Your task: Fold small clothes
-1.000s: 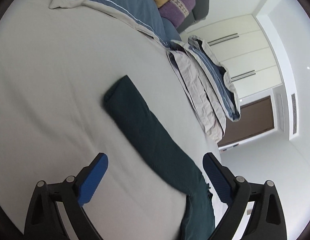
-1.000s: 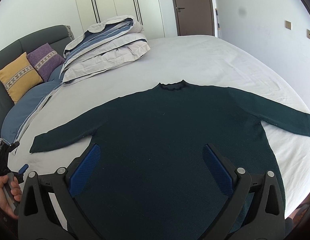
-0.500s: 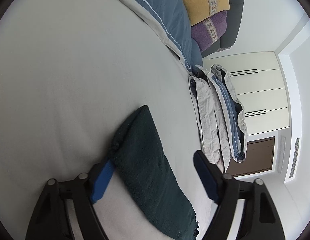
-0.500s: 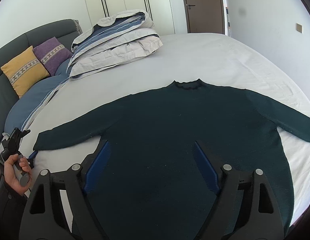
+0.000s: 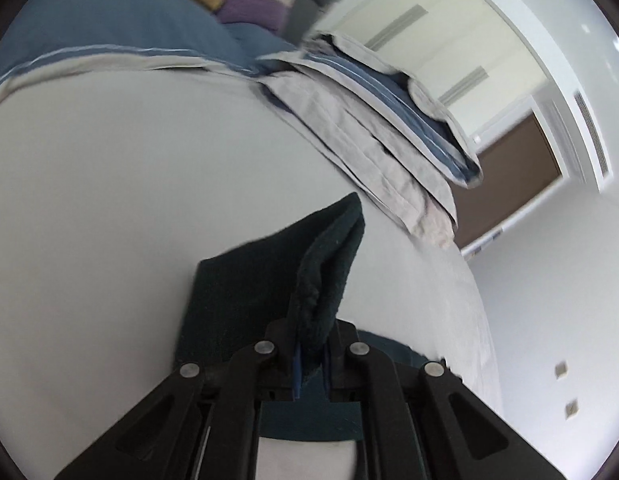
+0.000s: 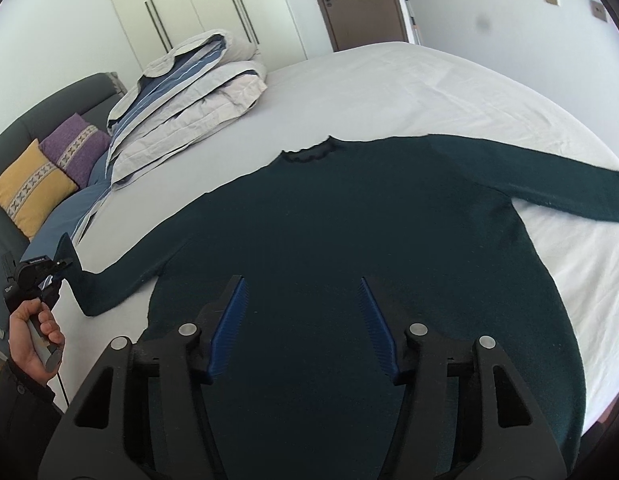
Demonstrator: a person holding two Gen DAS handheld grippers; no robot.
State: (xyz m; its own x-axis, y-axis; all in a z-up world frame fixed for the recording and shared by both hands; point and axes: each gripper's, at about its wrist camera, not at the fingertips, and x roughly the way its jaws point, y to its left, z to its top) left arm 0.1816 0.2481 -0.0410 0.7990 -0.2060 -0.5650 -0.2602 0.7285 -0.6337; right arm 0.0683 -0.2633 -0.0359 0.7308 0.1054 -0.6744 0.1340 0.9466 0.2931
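Your left gripper (image 5: 309, 354) has jaws pinching the sweater (image 6: 349, 248) cuff, lifted off the bed (image 6: 409, 92). Right gripper (image 6: 303, 322): jaws closing w/ nothing pinched, over the sweater body, spread flat on the bed.

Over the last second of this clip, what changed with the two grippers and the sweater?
The left gripper closed on the sleeve cuff and lifted it off the bed. The right gripper came lower over the sweater; its jaws are closing, pinching nothing yet. The sweater body, other sleeve and duvet stayed put.
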